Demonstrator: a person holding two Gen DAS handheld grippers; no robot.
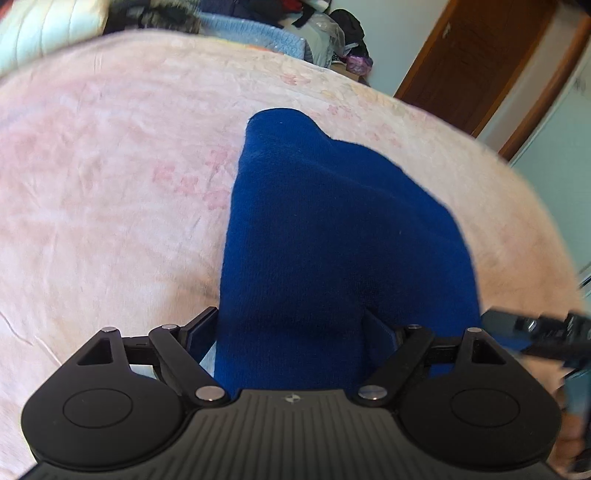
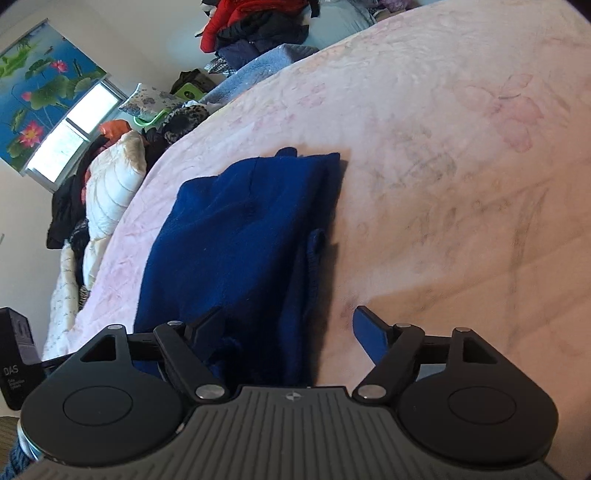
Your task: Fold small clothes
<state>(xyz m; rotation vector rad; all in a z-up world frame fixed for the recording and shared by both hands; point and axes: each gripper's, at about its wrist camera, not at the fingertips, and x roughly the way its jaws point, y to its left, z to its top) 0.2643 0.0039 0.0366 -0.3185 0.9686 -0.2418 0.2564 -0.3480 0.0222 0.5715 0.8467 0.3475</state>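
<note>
blue garment (image 1: 332, 240): small knit piece, already folded into a long narrow stack, lying on the pink blanket (image 1: 110, 184) that covers the bed; near end runs under both grippers, far end points toward the bed's far edge
layers: right wrist view shows several plies stacked, one ribbed edge (image 2: 316, 254) peeking out along the right side, not flush
left gripper (image 1: 291, 328): jaws wide apart, cloth lies between them, pads not pressing on it, nothing held
right gripper (image 2: 288, 328): jaws wide apart, left finger over the cloth, right finger (image 2: 369, 332) over bare blanket beside the stack's right edge, nothing held
other gripper in view: right one shows blurred at the right edge of the left wrist view (image 1: 535, 332), just beside the garment
step, judged: looks like a release after a fold, or a set-up to take the near end for the next fold; cannot tell which
how to do it well: if folding on, pinch all plies at the two near corners, not just the top one; lift both sides evenly; carry the near end over to the far end so edges match
risk: loose ribbed edge may slip out; plush blanket may get pinched with the cloth
background: clothes pile (image 2: 255, 26) past the bed's far edge, not involved
</note>
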